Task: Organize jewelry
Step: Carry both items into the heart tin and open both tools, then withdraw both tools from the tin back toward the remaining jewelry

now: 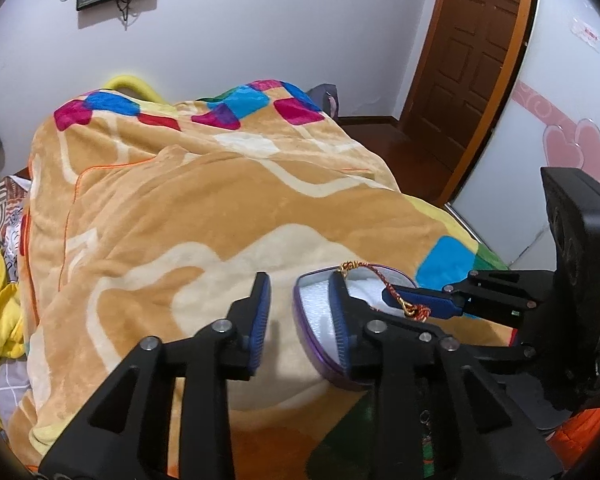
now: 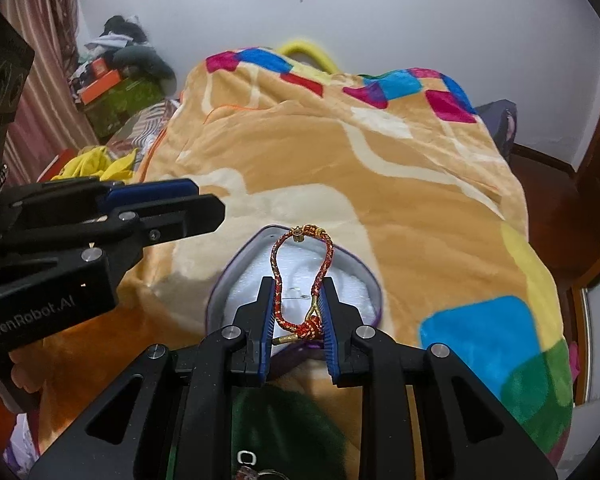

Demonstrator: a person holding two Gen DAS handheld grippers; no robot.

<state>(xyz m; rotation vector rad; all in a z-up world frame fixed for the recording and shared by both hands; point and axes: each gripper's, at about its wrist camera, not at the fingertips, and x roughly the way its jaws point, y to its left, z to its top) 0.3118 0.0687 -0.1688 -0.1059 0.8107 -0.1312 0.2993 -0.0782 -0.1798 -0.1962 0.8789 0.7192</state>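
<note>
Two grippers over the box [image 2: 370, 292]: right gripper [image 2: 298, 312] pinches the limp, light bracelet [image 2: 302, 276] near its knot, left gripper [image 1: 300, 312] gapes empty.

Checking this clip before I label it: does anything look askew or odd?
Nothing is damaged or spilled. The right claw holds the red-and-gold bracelet over the open purple box, its far end past the rim. The left claw is open beside it.

Braided cord bracelet [image 2: 300, 280] with metallic thread; plush fleece blanket [image 2: 380, 184]; case [image 2: 364, 276] lining perhaps foam.
</note>
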